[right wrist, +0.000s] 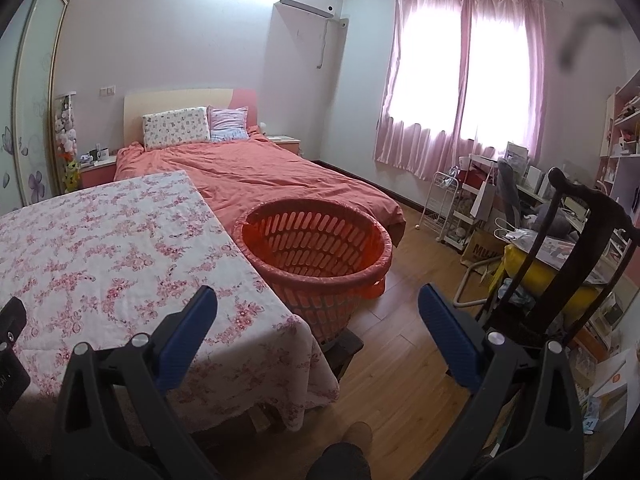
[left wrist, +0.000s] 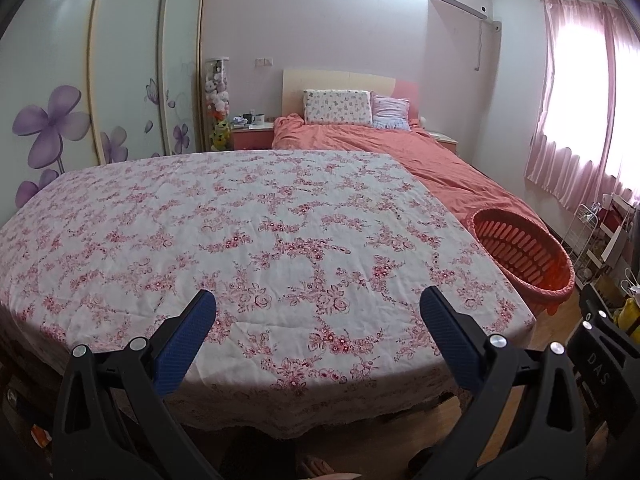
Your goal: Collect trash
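Trash is not seen; both the left gripper [left wrist: 318,304] and right gripper [right wrist: 318,304] hang open, empty, beside the orange basket [right wrist: 320,240]; next, look for trash.

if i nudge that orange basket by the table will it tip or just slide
The orange basket looks light: slotted plastic walls and nothing visible inside, so a nudge would probably move it easily. It seems perched on a small dark stand narrower than its body, so a high push may tip it. The thin bag lining its rim looks floppy and might slip if the tongs grab it alone.
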